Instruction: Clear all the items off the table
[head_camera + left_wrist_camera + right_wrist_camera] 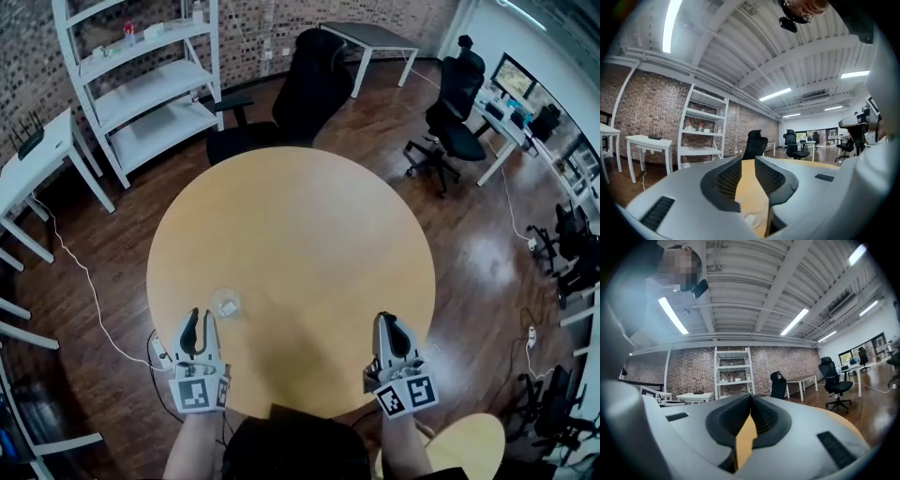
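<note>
A small clear round dish (225,304) with something pale inside lies on the round wooden table (291,234), near its front left. My left gripper (199,317) hangs just left of and in front of the dish, pointing level, jaws open and empty. In the left gripper view the dish (751,220) shows low down between the open jaws of the left gripper (747,160), apart from both. My right gripper (386,321) hovers over the table's front right edge. In the right gripper view the right gripper (751,398) is shut with nothing in it.
A black office chair (305,94) stands at the table's far side and another (455,112) at the far right. White shelves (150,84) stand at the back left, a white side table (37,159) at the left. A round wooden stool (469,445) is by my right.
</note>
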A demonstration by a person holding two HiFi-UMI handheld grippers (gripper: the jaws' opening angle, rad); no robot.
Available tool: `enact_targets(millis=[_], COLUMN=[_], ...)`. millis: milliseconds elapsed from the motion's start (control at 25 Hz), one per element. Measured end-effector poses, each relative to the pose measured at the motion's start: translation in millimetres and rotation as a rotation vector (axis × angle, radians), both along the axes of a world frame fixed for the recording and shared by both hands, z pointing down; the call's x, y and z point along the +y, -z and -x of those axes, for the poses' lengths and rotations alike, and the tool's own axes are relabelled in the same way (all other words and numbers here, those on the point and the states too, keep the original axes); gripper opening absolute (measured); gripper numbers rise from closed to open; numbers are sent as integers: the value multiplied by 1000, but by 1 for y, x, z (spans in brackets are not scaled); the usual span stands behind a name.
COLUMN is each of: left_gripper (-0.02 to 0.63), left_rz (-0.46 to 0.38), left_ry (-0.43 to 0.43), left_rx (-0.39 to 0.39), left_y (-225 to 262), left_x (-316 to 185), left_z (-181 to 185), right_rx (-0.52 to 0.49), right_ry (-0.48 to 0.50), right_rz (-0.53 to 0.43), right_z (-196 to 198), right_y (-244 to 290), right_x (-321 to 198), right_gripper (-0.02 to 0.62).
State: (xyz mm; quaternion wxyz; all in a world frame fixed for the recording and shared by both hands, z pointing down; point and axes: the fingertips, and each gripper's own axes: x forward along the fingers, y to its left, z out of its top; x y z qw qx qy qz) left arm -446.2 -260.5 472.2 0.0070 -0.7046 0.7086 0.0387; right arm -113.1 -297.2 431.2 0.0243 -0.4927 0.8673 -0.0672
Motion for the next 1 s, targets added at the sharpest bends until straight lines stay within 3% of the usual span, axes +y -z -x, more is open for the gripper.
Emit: enact_targets(millis=[120, 320, 640, 1000], left_gripper=[78, 78, 56, 43], left_rz=[-71, -104, -132, -130], left_ry=[-103, -214, -345, -506], left_rx=[-27, -4, 83, 114], left_y=[26, 42, 62, 67], left_x=[-9, -7, 0, 7], left_z=[-29, -68, -132, -212], right_rx=[-37, -68, -75, -73], right_ry=[-95, -218, -322, -438], right_rz=[-49, -74, -124, -158], right_z=[-37, -92, -159, -221], right_y=[13, 16, 40, 53], right_x=[5, 33, 75, 114], right_gripper=[5, 3, 4, 5])
